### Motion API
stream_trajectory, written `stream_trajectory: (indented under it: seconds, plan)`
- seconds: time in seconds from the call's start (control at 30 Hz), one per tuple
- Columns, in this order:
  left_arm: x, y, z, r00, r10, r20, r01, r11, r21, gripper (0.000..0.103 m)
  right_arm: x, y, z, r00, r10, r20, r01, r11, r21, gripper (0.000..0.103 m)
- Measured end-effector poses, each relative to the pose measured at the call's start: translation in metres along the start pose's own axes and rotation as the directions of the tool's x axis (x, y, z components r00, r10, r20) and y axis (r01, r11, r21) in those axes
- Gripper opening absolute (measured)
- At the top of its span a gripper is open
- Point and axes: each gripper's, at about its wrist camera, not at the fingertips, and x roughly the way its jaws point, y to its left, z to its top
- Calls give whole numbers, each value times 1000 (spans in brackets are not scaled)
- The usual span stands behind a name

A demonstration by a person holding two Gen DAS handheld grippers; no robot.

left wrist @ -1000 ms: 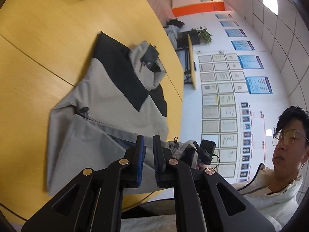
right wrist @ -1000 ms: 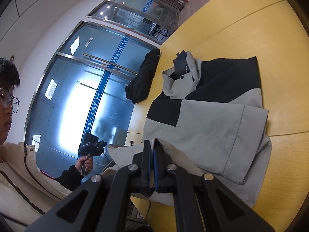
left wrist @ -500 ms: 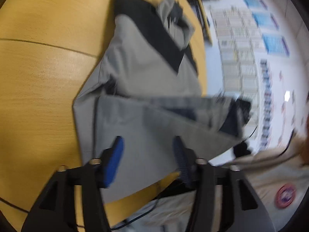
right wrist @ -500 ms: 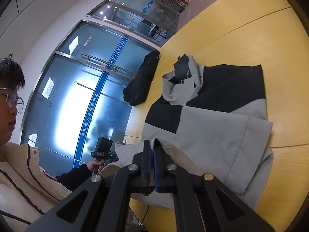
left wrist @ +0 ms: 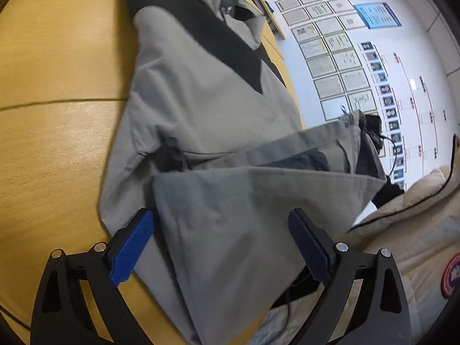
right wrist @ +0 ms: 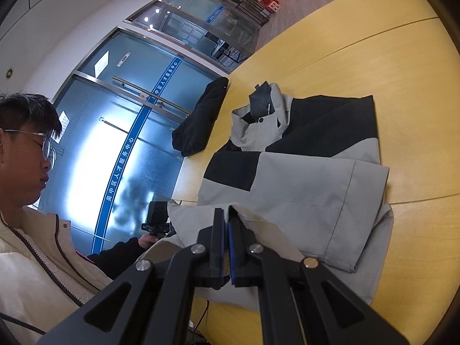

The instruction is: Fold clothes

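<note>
Left tongs (left wrist: 221,244) gape wide above the grey and black jacket (left wrist: 207,120), whose near fold lies between the blue pads untouched; right tongs (right wrist: 225,224) are clamped tight on a raised hem of the jacket (right wrist: 296,178), spread across the yellow counter (right wrist: 402,72)

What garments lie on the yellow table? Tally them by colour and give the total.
Grey and black jacket: 1
All-black folded garment: 1
Total: 2 on the yellow wooden table
</note>
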Motion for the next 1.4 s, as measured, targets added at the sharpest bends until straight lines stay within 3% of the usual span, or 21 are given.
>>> stream_trajectory:
  seconds: [0.17, 0.2, 0.33, 0.53, 0.7, 0.9, 1.13, 1.4]
  plan:
    - [1, 5, 3, 996, -81, 44, 81, 997, -7, 94, 5, 7, -2, 1000, -12, -18, 11, 1000, -16, 3]
    - [2, 6, 4, 995, -92, 38, 93, 996, -17, 87, 5, 7, -3, 1000, -12, -18, 11, 1000, -16, 3]
    - [8, 5, 6, 997, -80, 16, 80, 996, -45, 35, 2, 6, -5, 1000, -13, -8, 13, 1000, -13, 2]
    - [1, -3, 7, 994, -91, 57, 95, 993, -67, 8, -3, 4, -9, 1000, -1, 1, 1, 1000, -12, 3]
    - [-37, -37, 10, 979, -73, 189, 82, 996, -38, 3, -12, 1, -9, 1000, 20, 22, -19, 1000, -17, 3]
    - [-94, -94, 18, 939, -40, 341, 34, 999, 24, 3, -38, 5, -8, 993, 73, 93, -70, 997, -31, 3]
    - [-122, -149, 70, 931, -52, 363, -10, 986, 165, 3, -53, 6, 20, 979, 124, 164, -114, 991, -67, 3]
    - [-115, -110, 150, 927, -72, 368, -3, 980, 198, 3, -33, -42, 76, 976, 84, 199, -75, 996, -54, 3]
